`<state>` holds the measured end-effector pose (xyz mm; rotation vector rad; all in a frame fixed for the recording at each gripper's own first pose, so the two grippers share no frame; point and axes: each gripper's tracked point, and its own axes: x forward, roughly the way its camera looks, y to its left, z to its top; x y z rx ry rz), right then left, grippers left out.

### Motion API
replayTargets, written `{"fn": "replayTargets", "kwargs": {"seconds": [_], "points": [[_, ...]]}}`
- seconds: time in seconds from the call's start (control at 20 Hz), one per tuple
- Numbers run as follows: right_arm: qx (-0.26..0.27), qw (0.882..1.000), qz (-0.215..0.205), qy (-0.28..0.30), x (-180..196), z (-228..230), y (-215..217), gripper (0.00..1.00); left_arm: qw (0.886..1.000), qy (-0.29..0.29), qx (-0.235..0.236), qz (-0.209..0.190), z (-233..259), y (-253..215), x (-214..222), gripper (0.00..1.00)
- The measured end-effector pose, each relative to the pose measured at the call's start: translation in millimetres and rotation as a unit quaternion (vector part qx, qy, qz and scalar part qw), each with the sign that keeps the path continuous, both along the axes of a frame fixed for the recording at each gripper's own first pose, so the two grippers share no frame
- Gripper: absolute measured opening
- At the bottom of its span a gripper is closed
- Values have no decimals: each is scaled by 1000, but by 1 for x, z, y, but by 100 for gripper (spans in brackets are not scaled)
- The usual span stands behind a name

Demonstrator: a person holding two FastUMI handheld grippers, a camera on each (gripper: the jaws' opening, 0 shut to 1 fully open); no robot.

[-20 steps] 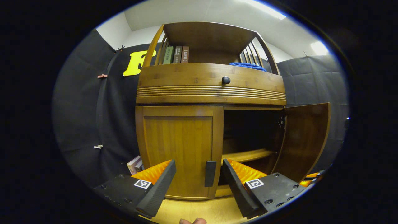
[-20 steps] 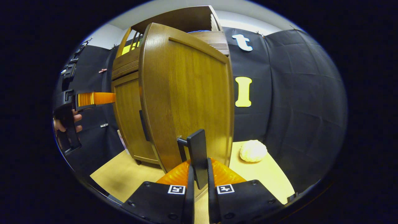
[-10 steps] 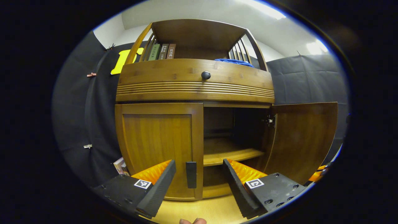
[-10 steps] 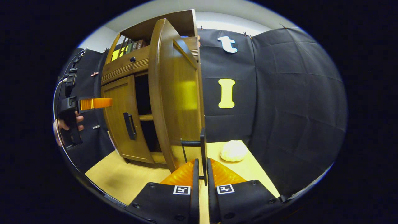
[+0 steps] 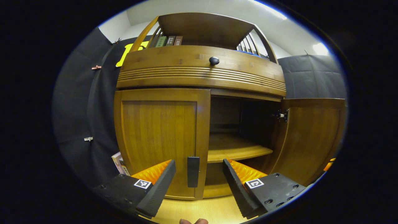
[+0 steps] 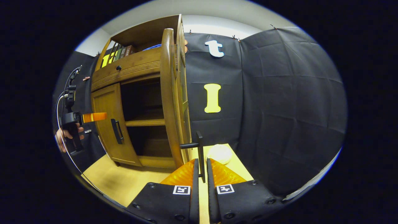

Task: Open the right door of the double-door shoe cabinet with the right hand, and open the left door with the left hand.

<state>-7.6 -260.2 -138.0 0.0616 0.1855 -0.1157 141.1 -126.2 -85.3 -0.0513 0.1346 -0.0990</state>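
The wooden shoe cabinet [image 5: 199, 71] fills the left gripper view. Its left door [image 5: 158, 137] is closed, and that door's dark handle [image 5: 192, 171] stands between the spread fingers of my open left gripper [image 5: 199, 163], a little beyond them. The right door [image 5: 311, 137] stands wide open, baring the inner shelf [image 5: 236, 149]. In the right gripper view the right door [image 6: 169, 99] appears edge-on. My right gripper [image 6: 201, 162] is shut on its handle [image 6: 200, 149]. Farther left, a hand [image 6: 63, 137] holds the left gripper [image 6: 90, 117] in front of the left door [image 6: 107, 124].
Books [image 5: 169, 40] and a blue cloth [image 5: 248, 52] sit on the cabinet's top shelf above a drawer with a round knob [image 5: 214, 60]. More books [image 5: 119, 161] lean by the cabinet's left side. A white lumpy object [image 6: 219, 153] lies on the wooden floor right of the open door.
The right door has swung farther open with my right gripper on its handle. My left gripper has come closer to the left door, its handle now between the fingers.
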Motion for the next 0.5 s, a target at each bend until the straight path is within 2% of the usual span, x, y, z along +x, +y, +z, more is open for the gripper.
{"fn": "replayTargets", "kwargs": {"seconds": [0.1,0.2,0.35,0.45,0.5], "points": [[-21,999,-29,-1,-3,4,-14,23,1000,10,1,5,-12,1,10,94],[-27,998,-60,-5,-10,13,-29,52,1000,18,7,10,-25,5,21,94],[-13,997,-76,-15,-21,22,-35,96,1000,13,11,7,-36,3,34,94],[-18,996,-89,-24,-32,27,-40,97,1000,6,18,5,-41,3,43,94],[-22,995,-92,-25,-36,29,-40,99,1000,7,23,7,-44,3,49,89]]}}
